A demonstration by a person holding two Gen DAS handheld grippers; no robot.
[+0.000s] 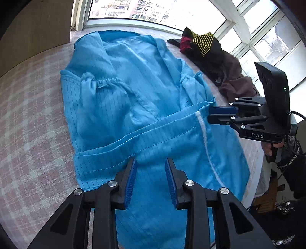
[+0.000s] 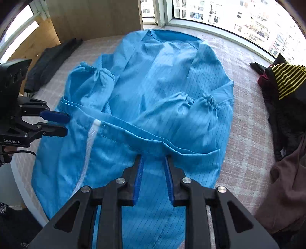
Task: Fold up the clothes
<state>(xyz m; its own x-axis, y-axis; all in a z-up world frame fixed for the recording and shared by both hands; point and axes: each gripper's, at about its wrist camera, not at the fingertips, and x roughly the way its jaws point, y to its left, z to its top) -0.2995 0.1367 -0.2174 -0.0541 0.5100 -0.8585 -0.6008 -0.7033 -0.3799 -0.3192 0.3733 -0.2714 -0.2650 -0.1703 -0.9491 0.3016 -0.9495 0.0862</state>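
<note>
A checked pink-and-white cloth covers the bed [image 1: 28, 118] beside a wide window [image 1: 153, 9], and the blue coat [image 1: 122, 99] lies spread along it, collar end toward the glass and both sleeves already laid across the chest.

Nearest each camera, the hem end of the coat has been turned up over the body, its edge [image 1: 153, 126] running crosswise with the white zipper [image 1: 204, 134] showing on the turned-up part. The left gripper [image 1: 151, 162] has its fingers apart over the fabric just short of that edge; the right gripper [image 2: 153, 159] is likewise spread and holds nothing, its tips at the same edge from the other side.

To do this fold well, I would judge each gripper should take the doubled edge near its outer corners, not in the middle, catching both layers so the zipper side does not slip out. Lift only enough to clear the sleeves, carry the edge toward the collar evenly on both sides, and lay it down square so the gathered cuffs [image 2: 198, 101] stay tucked inside.

Further off, a heap of dark clothes [image 1: 208, 49] with a yellow-striped piece waits at the bed's right side, and a dark folded garment [image 2: 51, 61] lies on the left.
</note>
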